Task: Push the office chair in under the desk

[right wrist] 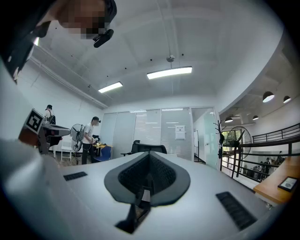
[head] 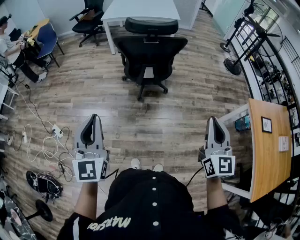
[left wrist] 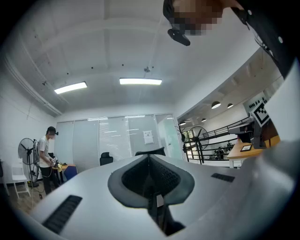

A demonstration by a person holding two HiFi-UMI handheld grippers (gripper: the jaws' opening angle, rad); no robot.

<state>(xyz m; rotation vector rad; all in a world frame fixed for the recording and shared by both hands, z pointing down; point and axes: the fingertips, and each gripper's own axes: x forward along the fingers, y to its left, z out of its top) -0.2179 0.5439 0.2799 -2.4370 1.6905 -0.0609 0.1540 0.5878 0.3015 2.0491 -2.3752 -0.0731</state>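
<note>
Head view, upper centre: black mesh office chair [head: 150, 50] before white desk [head: 140, 9]; left gripper [head: 93, 119] and right gripper [head: 214, 121] level, jaws closed, empty.

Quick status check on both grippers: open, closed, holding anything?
Left gripper: closed, holding nothing.
Right gripper: closed, holding nothing.

Ahead of the jaws, the office chair [head: 149, 51] is black — the desk [head: 140, 8] beyond white, the floor [head: 178, 123] grey-brown wood-grain.
</note>
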